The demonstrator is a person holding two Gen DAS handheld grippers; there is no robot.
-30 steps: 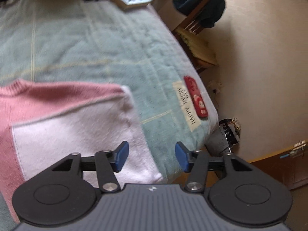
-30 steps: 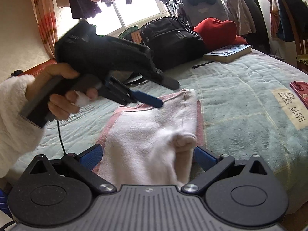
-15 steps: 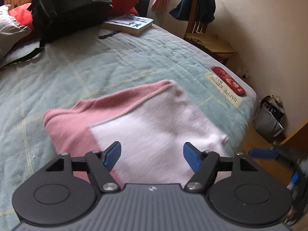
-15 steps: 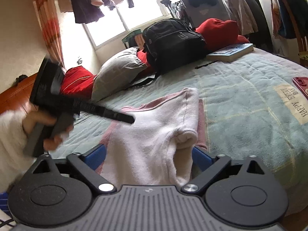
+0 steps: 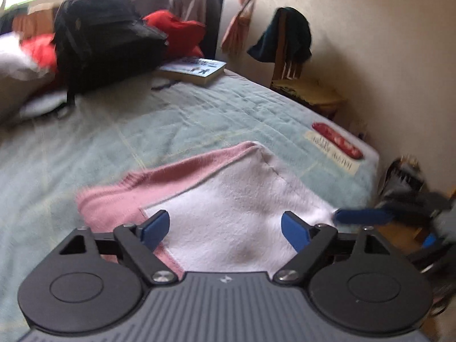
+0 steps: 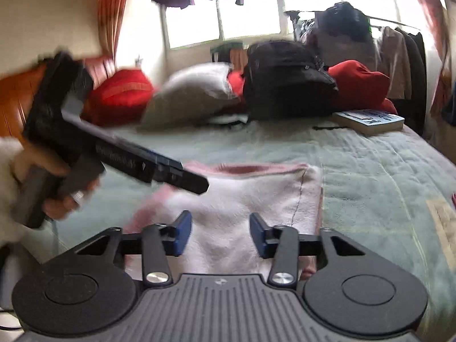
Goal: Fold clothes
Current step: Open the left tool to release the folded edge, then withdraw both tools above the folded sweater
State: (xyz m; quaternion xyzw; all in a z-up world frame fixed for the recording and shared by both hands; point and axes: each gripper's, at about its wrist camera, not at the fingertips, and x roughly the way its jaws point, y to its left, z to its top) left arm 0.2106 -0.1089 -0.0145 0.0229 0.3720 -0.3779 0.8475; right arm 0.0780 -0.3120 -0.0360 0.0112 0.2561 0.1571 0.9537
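Note:
A folded pink and white garment (image 5: 242, 199) lies flat on the pale green bed cover (image 5: 171, 131). My left gripper (image 5: 225, 230) hovers over the garment's near edge. Its jaws are opening, and no cloth is pinched between them. In the right wrist view a hand (image 6: 57, 199) holds that left gripper (image 6: 196, 183) above the garment's left side. My right gripper (image 6: 221, 233) sits over the white part of the garment (image 6: 256, 196). Its jaws are closing with a gap still between the pads, which do not press on the cloth. One of its blue fingers (image 5: 362, 216) shows at the garment's right corner.
At the head of the bed are a black backpack (image 5: 105, 42), a book (image 5: 193, 69), red cushions (image 6: 122, 94) and a grey pillow (image 6: 191, 94). A red case (image 5: 336, 141) lies near the bed's right edge. Beyond it stands a wooden chair (image 5: 302, 85) against the wall.
The raised fold that stood between the right jaws now lies flat, and those jaws have narrowed. The left gripper has pulled back off the garment toward its left side and spread its jaws.

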